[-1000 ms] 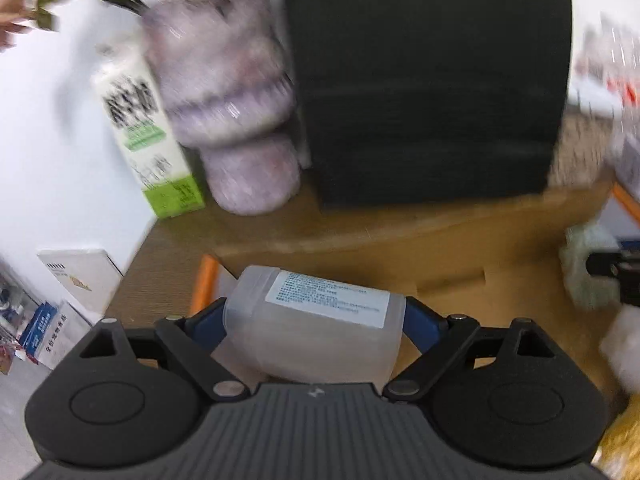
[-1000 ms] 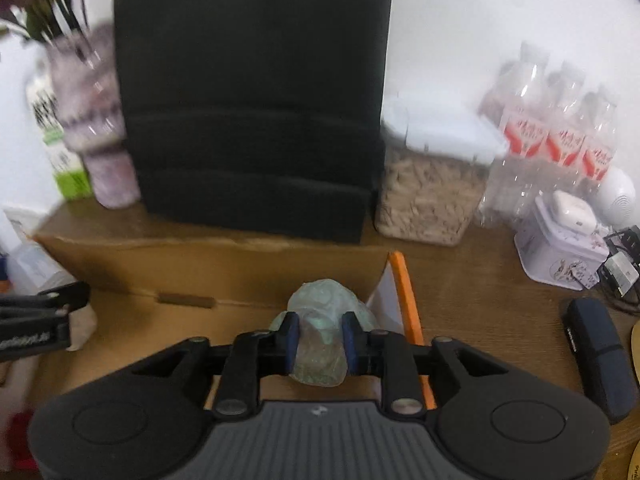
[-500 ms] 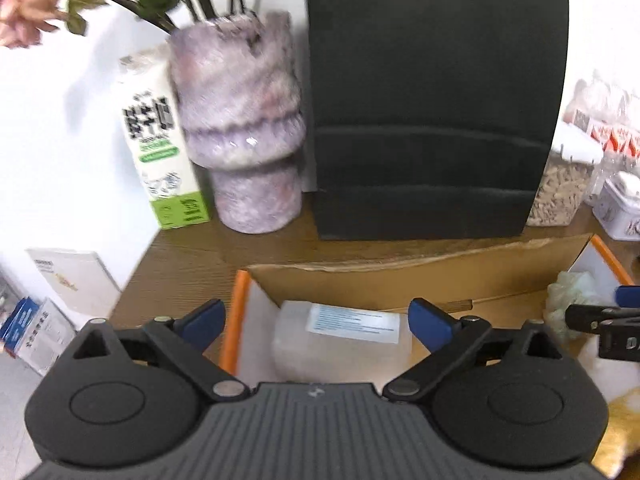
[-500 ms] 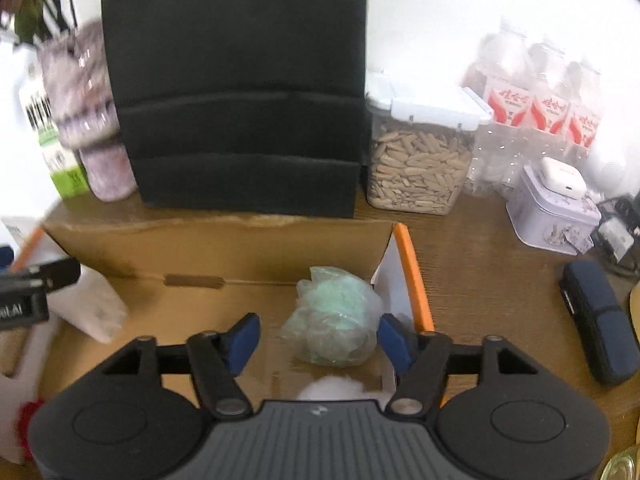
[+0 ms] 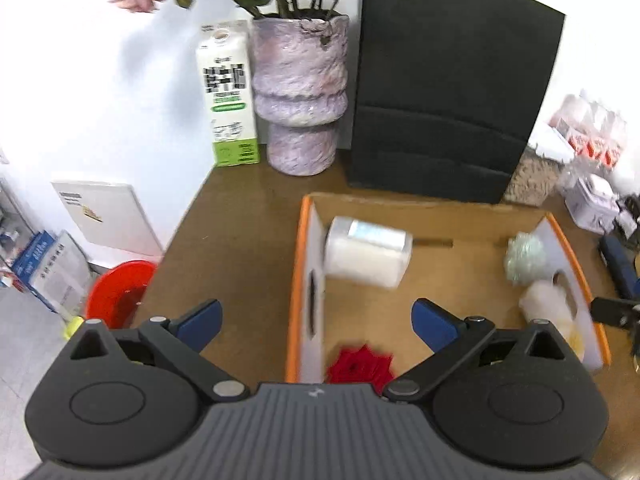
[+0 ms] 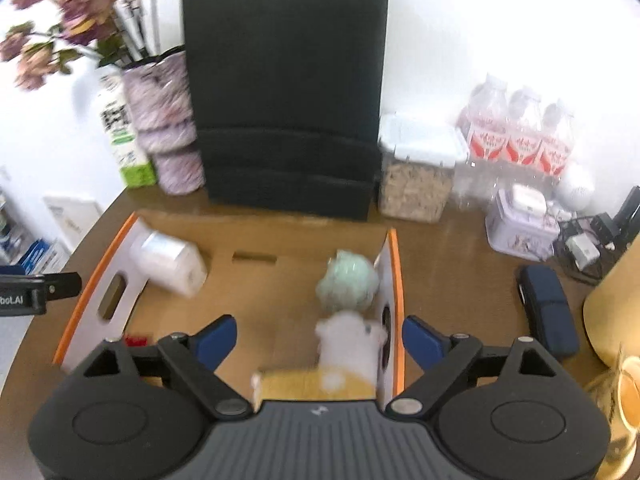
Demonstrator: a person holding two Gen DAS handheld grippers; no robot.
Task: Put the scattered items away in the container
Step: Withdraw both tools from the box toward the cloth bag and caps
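Note:
An open cardboard box (image 5: 298, 280) with orange edges lies on the brown table. Inside it, a translucent white container (image 5: 366, 252) lies on its side at the far left. A pale green mesh ball (image 5: 524, 256) and a white fluffy item (image 5: 544, 308) sit by the right wall, and a red item (image 5: 360, 364) lies at the near side. My left gripper (image 5: 316, 314) hangs open and empty above the box's left wall. The jaws of my right gripper (image 6: 319, 326) are opening above the white fluffy item (image 6: 348, 344) and the green ball (image 6: 348, 280), with nothing pressed between the pads.
Behind the box stand a black paper bag (image 6: 288, 100), a purple vase (image 5: 300, 92) with flowers and a milk carton (image 5: 228, 92). A seed jar (image 6: 416, 176), water bottles (image 6: 520, 136), a tin (image 6: 520, 228) and a dark blue case (image 6: 548, 312) are at the right. A red bucket (image 5: 116, 292) sits below the table's left edge.
Both grippers let go and rose back from the box. The white container left the left jaws and lies in the box. The green ball left the right jaws, which widened.

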